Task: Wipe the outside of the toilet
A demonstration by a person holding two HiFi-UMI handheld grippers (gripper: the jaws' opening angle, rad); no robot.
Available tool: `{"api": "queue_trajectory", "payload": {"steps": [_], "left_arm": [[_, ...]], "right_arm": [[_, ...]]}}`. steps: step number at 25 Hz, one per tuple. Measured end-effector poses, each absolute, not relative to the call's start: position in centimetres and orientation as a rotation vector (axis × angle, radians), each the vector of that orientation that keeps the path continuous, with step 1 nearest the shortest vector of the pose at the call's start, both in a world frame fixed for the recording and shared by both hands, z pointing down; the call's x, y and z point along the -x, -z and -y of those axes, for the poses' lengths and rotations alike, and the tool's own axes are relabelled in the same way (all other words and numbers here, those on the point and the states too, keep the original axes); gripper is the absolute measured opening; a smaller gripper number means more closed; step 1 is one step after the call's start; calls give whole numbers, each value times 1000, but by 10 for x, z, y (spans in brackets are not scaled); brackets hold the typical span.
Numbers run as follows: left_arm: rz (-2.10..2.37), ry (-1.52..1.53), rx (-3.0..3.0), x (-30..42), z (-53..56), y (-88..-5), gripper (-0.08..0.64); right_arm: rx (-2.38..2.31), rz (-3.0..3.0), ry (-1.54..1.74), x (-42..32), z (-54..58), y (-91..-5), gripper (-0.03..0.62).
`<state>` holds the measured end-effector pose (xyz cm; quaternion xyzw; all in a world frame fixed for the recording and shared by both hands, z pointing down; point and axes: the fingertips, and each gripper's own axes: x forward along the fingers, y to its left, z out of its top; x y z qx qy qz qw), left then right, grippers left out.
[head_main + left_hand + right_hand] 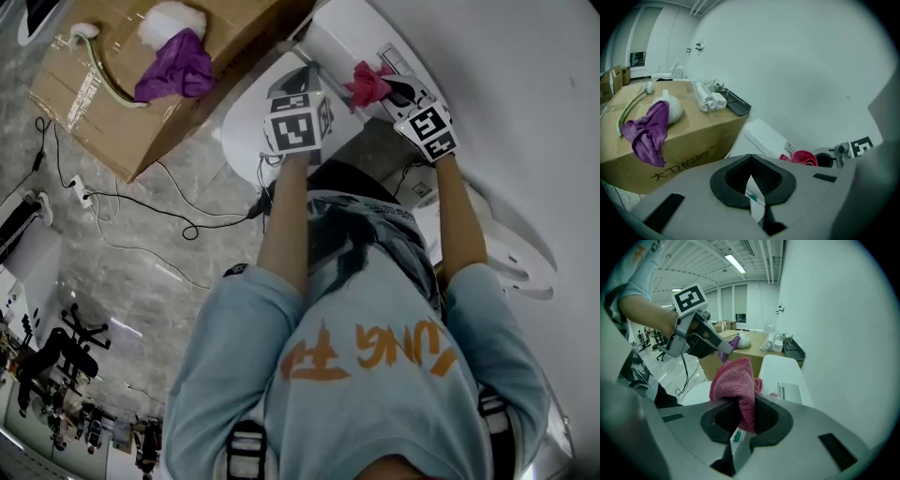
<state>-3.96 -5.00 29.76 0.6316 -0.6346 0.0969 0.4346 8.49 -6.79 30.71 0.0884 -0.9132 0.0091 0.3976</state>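
Cloth [735, 384] in right claw [741, 417] near toilet tank [781, 368]

Head view high above the person, facing steeply down on toilet cistern [342, 37] and cardboard box [187, 103], left gripper view low, close beside cistern, facing box, right gripper view close over cistern, facing box, all three share both.

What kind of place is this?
Probably a test lab or office hall, not a real bathroom: the toilet stands beside a cardboard box, loose cables cross the floor, and office chairs stand beyond.
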Motion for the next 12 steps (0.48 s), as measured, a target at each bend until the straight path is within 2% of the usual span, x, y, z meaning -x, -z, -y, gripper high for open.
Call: {"api": "queue_trajectory", "payload": {"steps": [12], "left_arm": [[1533, -301, -1635, 18, 52, -291, 17]], "right_arm": [[-348, 2359, -167, -124, 61, -301, 63]]}}
